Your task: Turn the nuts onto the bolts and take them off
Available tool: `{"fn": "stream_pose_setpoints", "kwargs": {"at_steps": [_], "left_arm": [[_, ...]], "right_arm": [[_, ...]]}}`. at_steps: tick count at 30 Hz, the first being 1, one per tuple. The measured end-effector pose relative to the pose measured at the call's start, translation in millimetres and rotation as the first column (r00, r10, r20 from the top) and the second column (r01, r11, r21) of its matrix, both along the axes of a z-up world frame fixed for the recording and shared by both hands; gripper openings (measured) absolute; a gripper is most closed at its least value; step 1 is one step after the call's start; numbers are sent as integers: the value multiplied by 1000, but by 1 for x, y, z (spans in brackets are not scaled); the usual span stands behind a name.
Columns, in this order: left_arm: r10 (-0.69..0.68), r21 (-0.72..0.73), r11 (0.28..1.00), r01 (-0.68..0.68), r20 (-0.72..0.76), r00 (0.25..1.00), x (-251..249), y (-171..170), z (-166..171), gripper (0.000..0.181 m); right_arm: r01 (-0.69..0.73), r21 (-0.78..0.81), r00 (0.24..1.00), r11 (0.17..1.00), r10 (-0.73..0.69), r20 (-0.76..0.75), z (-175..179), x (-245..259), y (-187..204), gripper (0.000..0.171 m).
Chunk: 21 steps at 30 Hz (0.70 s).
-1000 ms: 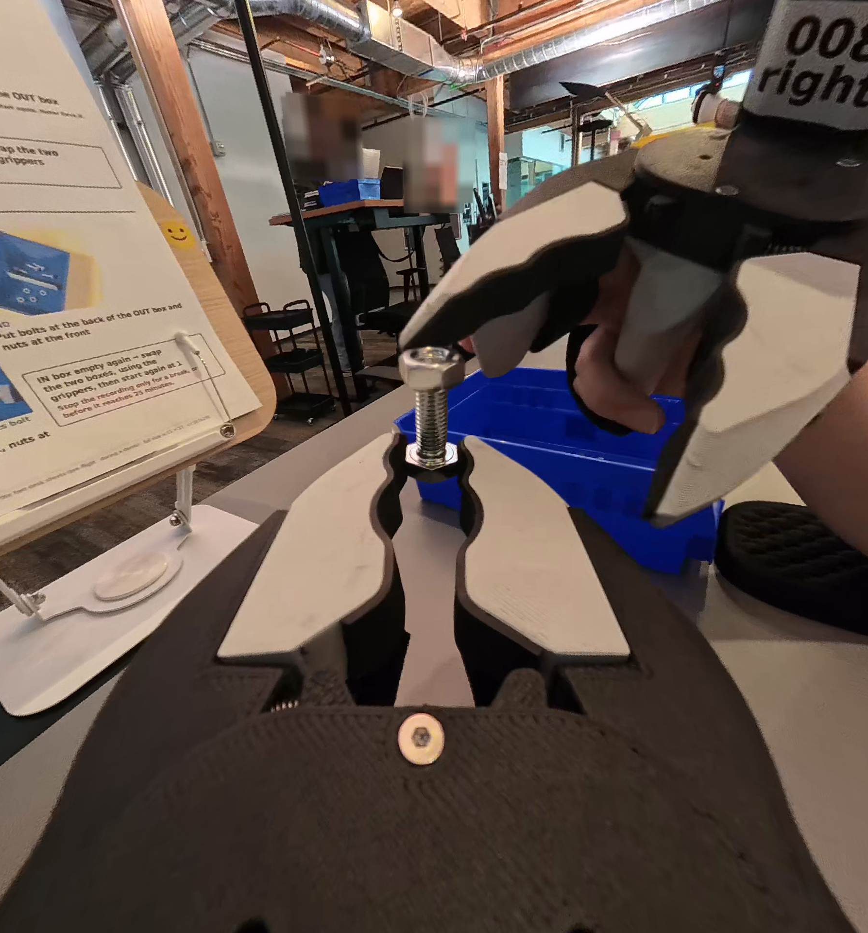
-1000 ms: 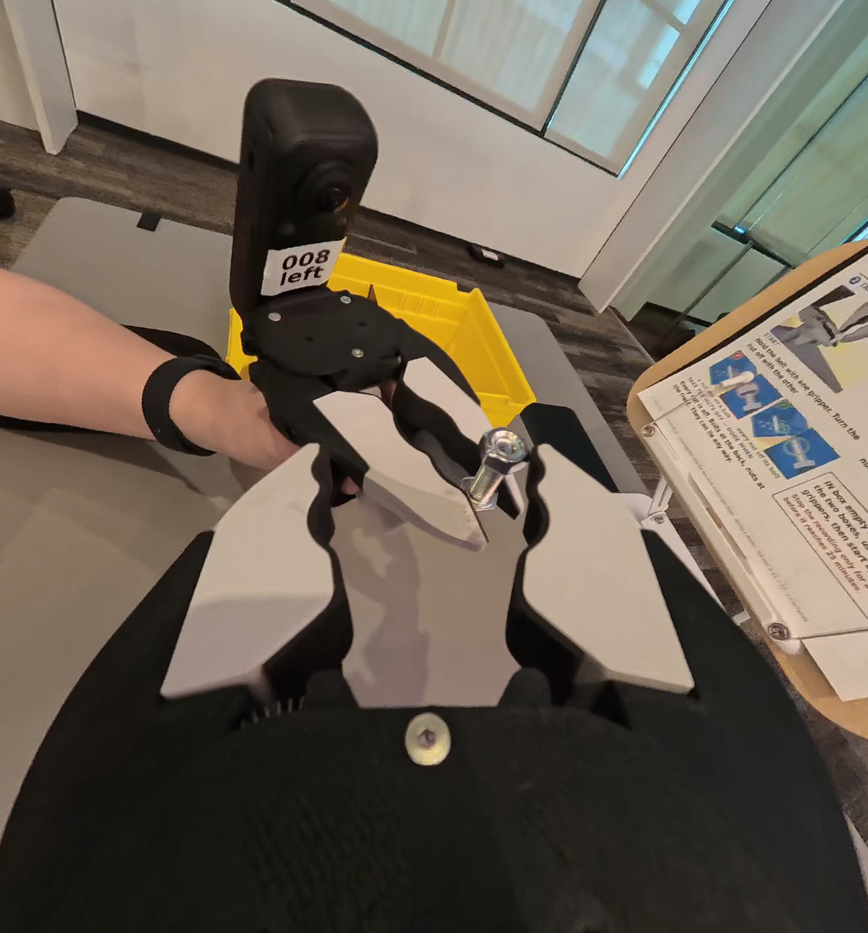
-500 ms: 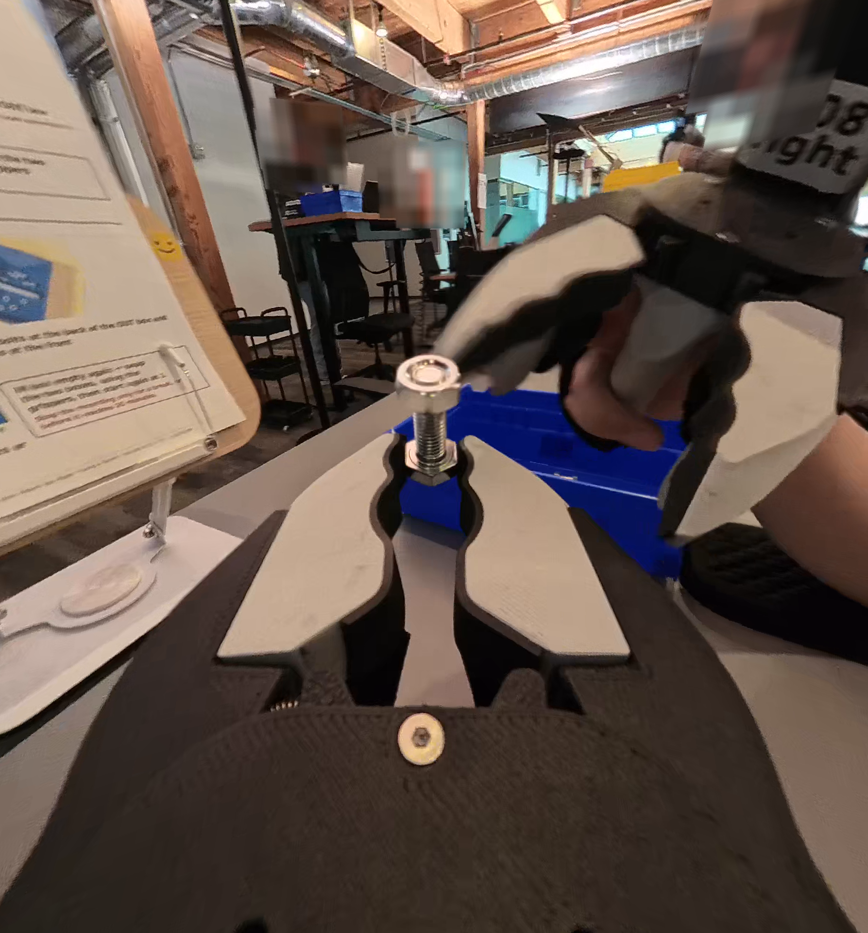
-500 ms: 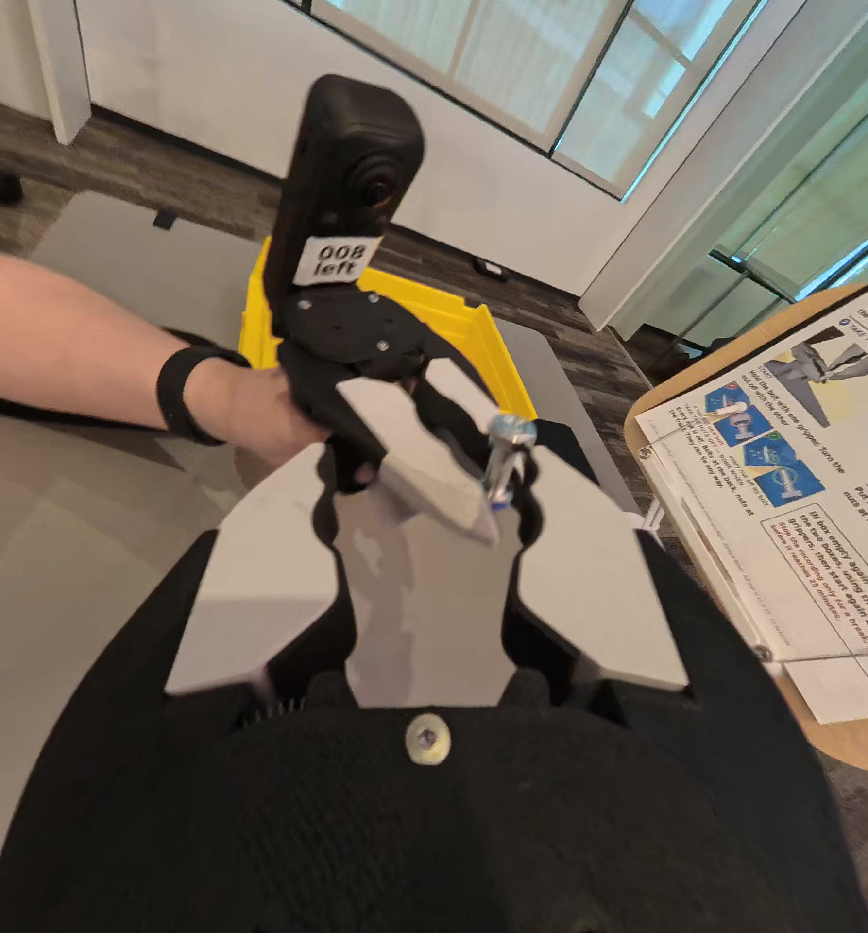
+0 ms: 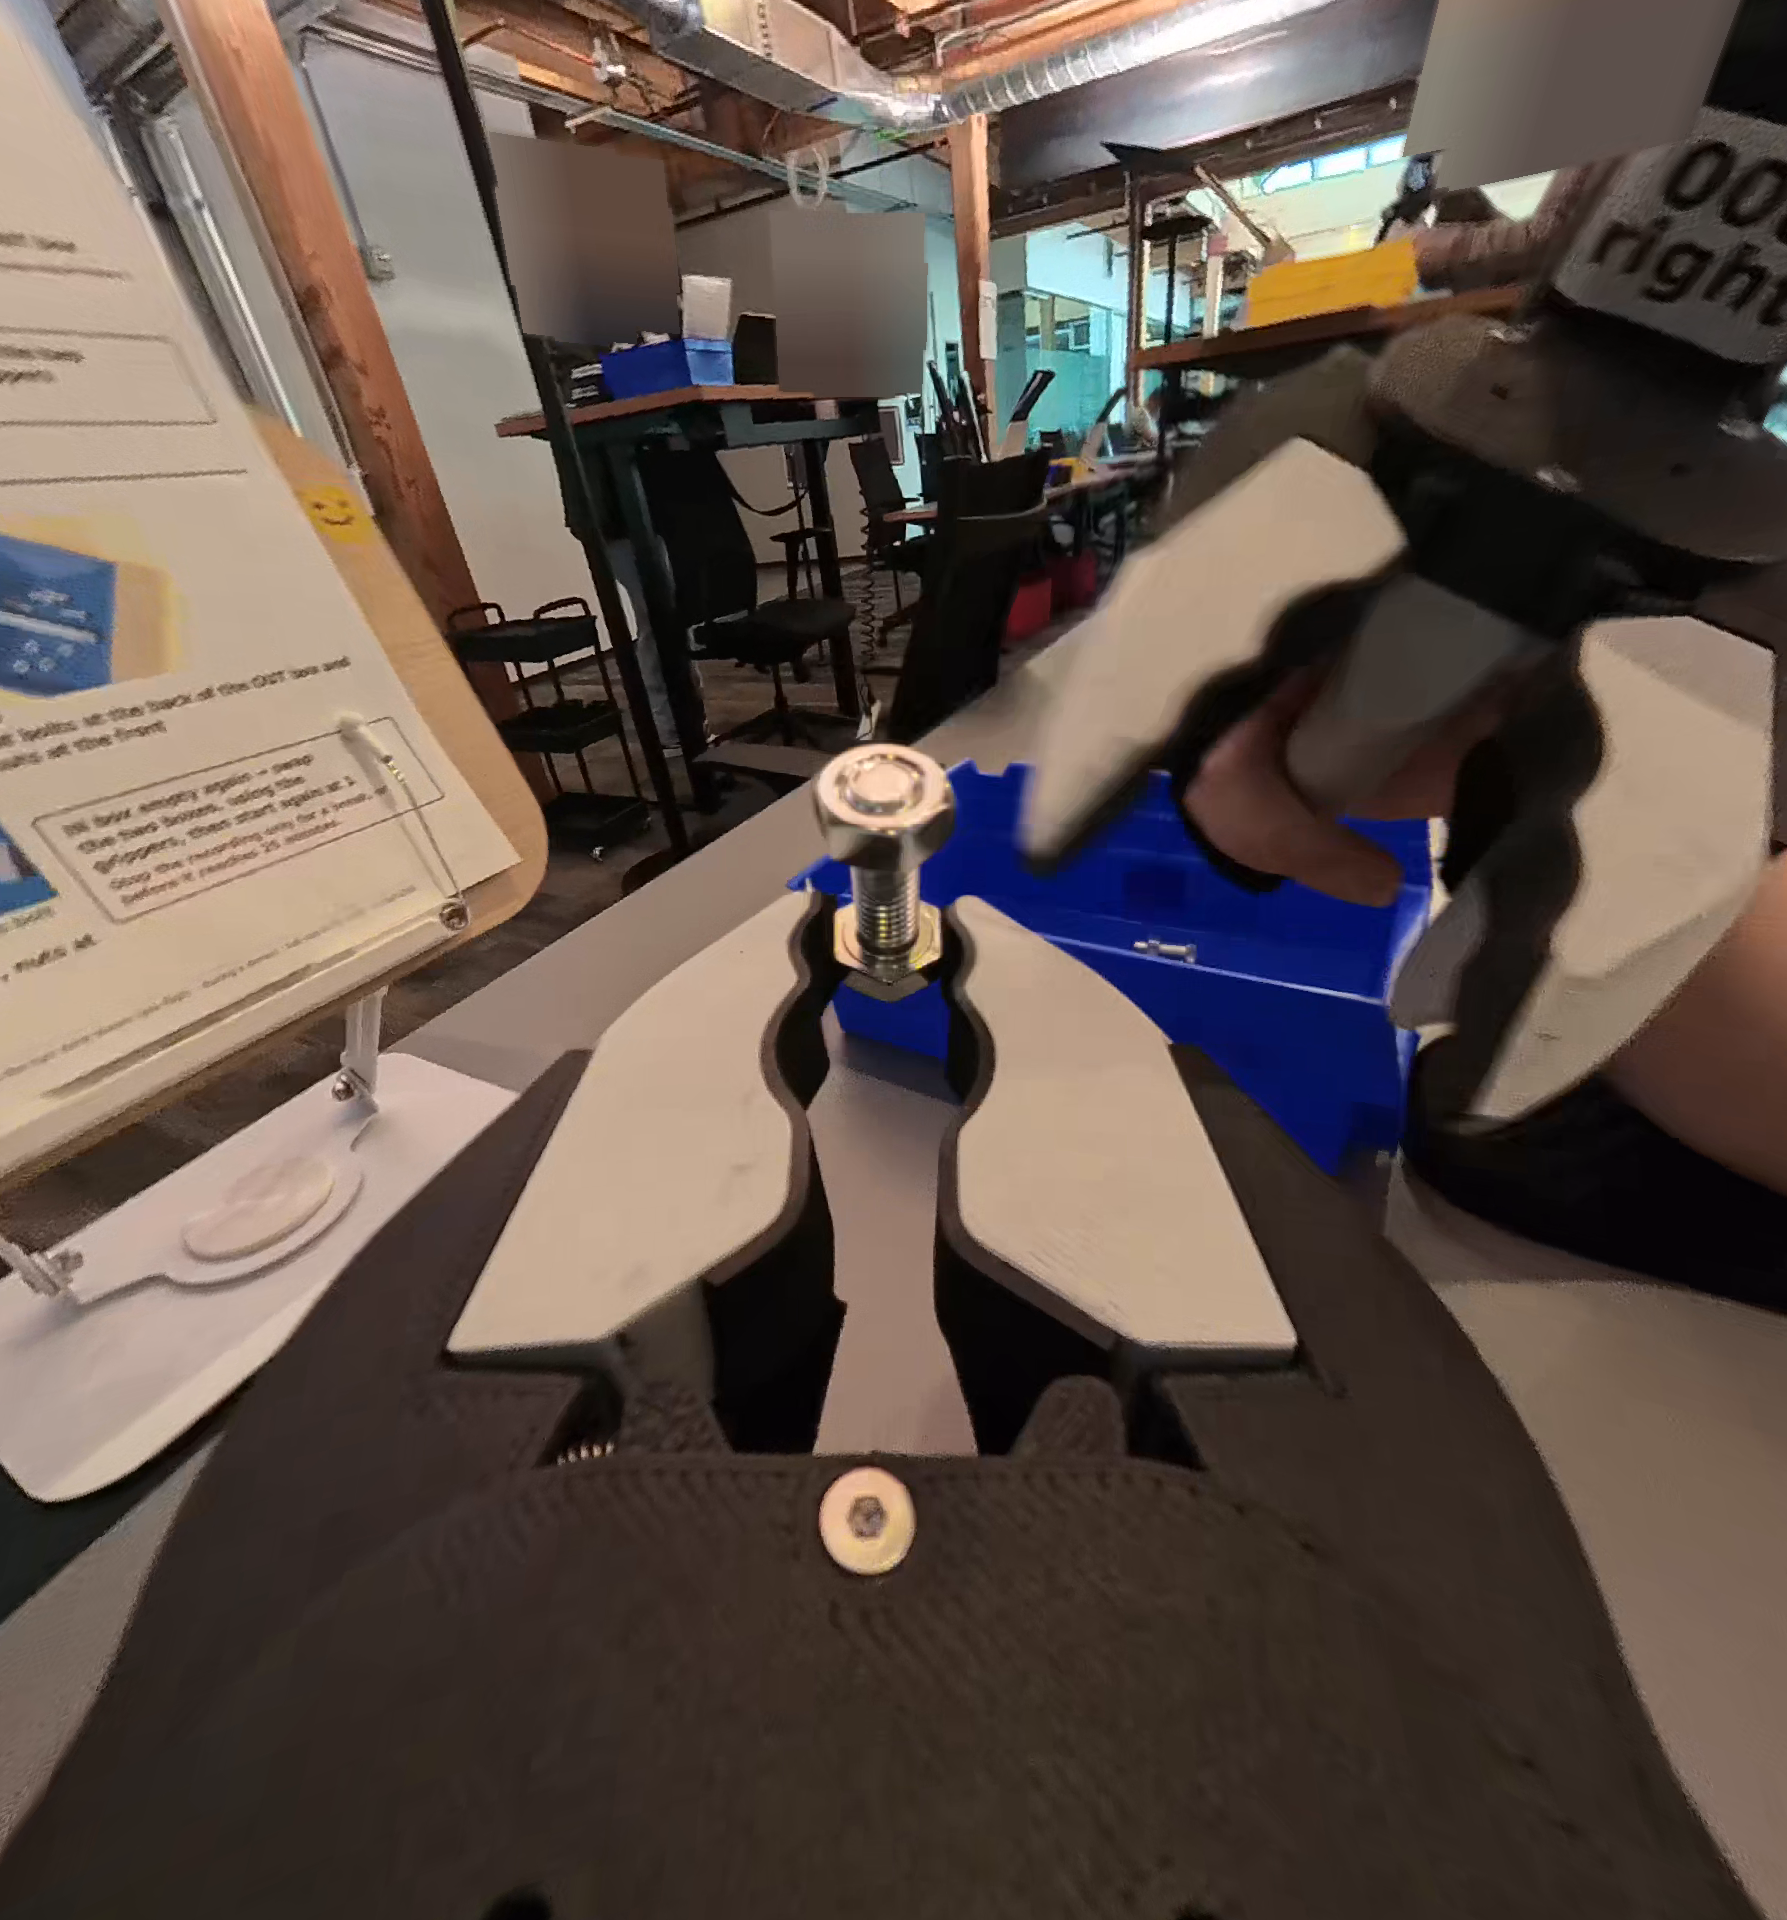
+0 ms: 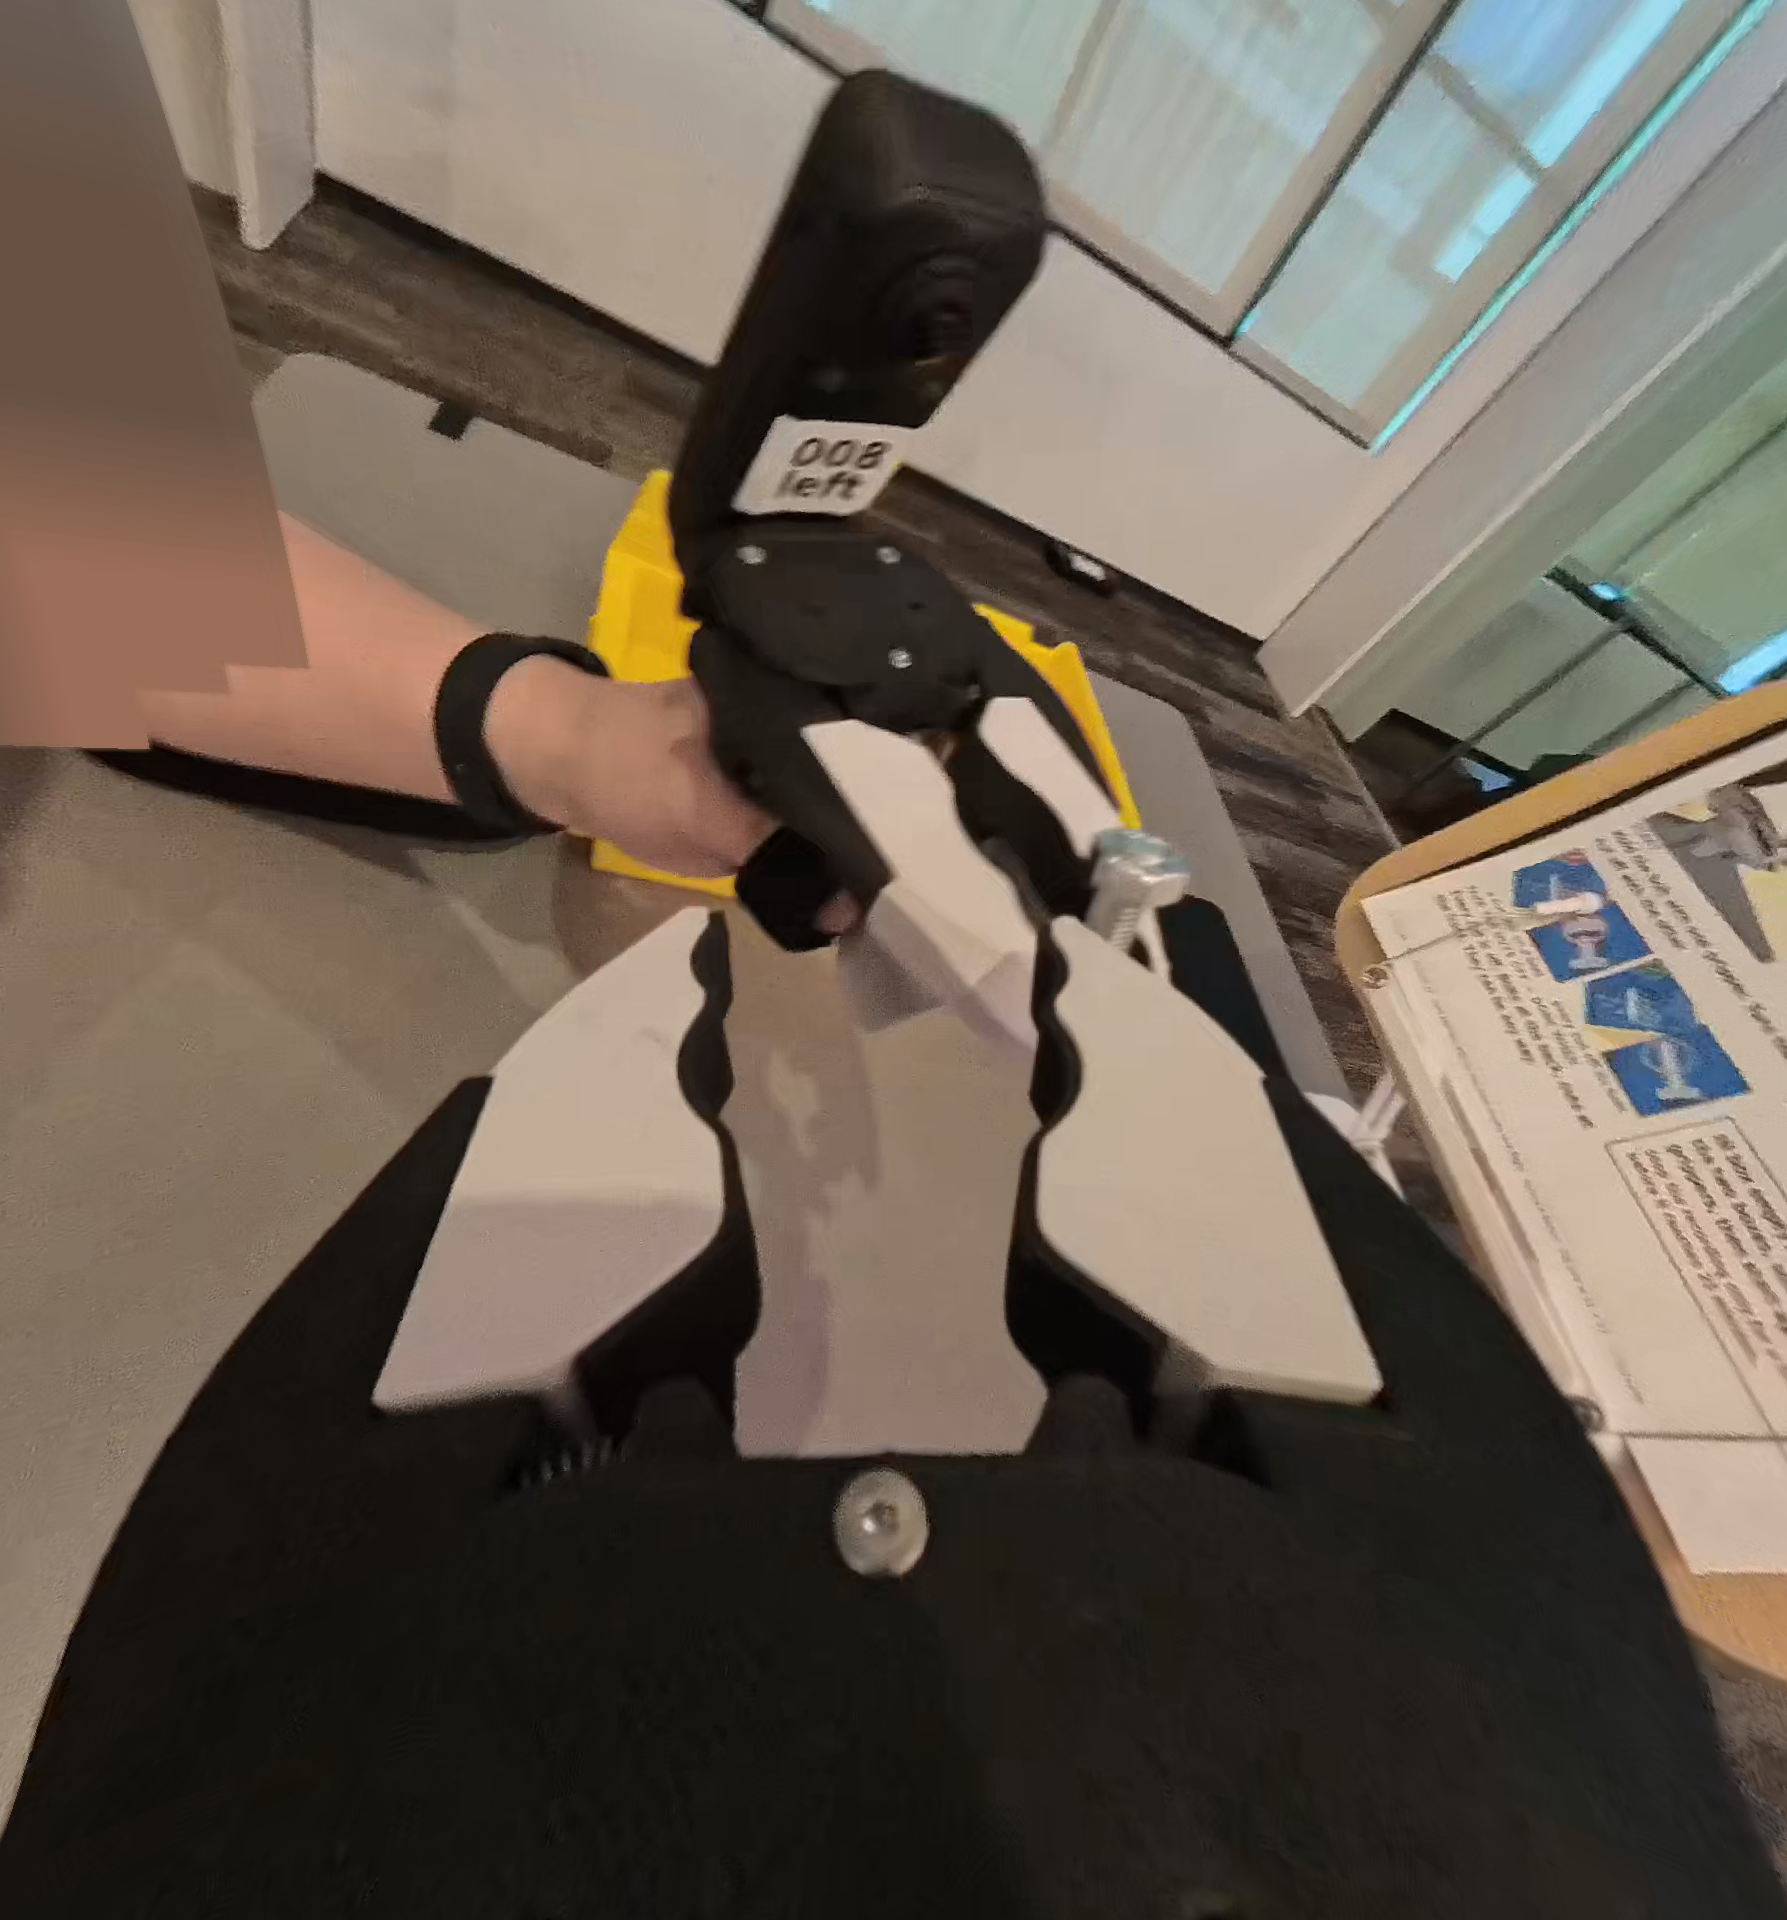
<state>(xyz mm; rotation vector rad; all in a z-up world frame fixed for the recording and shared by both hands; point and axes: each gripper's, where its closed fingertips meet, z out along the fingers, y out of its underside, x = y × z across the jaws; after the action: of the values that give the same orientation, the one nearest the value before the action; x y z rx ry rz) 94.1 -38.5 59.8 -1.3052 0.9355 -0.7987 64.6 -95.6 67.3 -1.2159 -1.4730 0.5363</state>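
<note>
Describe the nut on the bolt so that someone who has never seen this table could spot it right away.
Start at the blue plastic bin on the grey table. In front of it the left gripper is shut on a small silver hexagonal nut. A silver threaded bolt stands upright through it; the nut is the flat ring low on the threads, well below the bolt's wider head.

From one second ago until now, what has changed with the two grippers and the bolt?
The right hand-held gripper has drawn away from the bolt toward the right, open and empty throughout. In the right wrist view the left hand-held gripper has tilted, standing the bolt more upright. Unchanged: the left hand-held gripper stays shut on the nut, with the bolt head up, before the blue box.
</note>
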Motion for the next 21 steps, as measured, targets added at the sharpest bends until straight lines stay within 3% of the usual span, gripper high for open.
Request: {"fn": "stream_pose_setpoints", "kwargs": {"at_steps": [3, 5, 7, 11, 14, 17, 21], "left_arm": [[-25, -33, 999, 26, 17, 1000, -5, 3, 0, 18], [-47, -8, 999, 47, -31, 998, 0, -2, -4, 18], [-95, 11, 995, 96, -76, 993, 9, -12, -8, 18], [-77, 13, 997, 80, -133, 988, 12, -12, -11, 18], [-48, -44, 998, 43, -119, 992, -1, -1, -7, 18], [-90, -57, 995, 86, -74, 993, -2, -7, 0, 18], [-120, -26, 993, 118, -141, 983, 9, -20, -4, 19]], "right_arm": [[78, 51, 996, 996, -76, -36, 12, 7, 7, 58], [99, 56, 990, 993, -93, -104, 20, 6, 12, 76], [77, 39, 987, 996, -71, -145, 20, 0, 13, 82], [15, 24, 998, 1000, -13, -62, 4, -6, 5, 84], [-53, 54, 999, 997, 53, -12, 6, 1, -13, 61], [23, 77, 997, 997, -17, -78, 22, 5, -4, 65], [34, 78, 990, 996, -23, -136, 25, -3, -1, 77]]}}
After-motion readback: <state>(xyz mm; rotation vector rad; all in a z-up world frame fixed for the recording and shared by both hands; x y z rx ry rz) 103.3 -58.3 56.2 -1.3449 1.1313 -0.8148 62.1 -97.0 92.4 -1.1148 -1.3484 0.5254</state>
